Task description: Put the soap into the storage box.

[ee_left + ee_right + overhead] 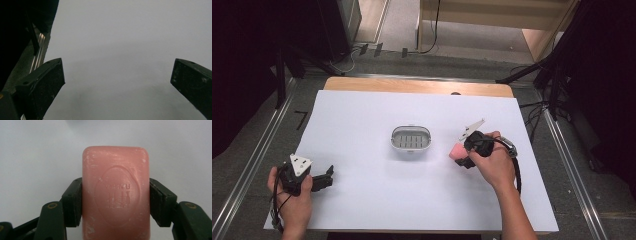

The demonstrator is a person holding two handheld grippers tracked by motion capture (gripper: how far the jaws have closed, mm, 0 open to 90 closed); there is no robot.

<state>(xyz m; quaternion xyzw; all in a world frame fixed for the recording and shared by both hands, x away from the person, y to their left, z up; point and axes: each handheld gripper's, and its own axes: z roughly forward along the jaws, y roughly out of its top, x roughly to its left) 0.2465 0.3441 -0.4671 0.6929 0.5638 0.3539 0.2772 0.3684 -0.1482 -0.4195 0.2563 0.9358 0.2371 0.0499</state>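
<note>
Right gripper (pixel 460 156): fingers clamped the pink soap (pixel 116 192).
Left gripper (pixel 326 179): fingers spread, empty.
Risk: slick soap could have slipped short of the dish (pixel 393 139).

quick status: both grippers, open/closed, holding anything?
Left gripper: open, empty, low over the white sheet.
Right gripper: shut on the pink soap, beside the grey dish.
</note>
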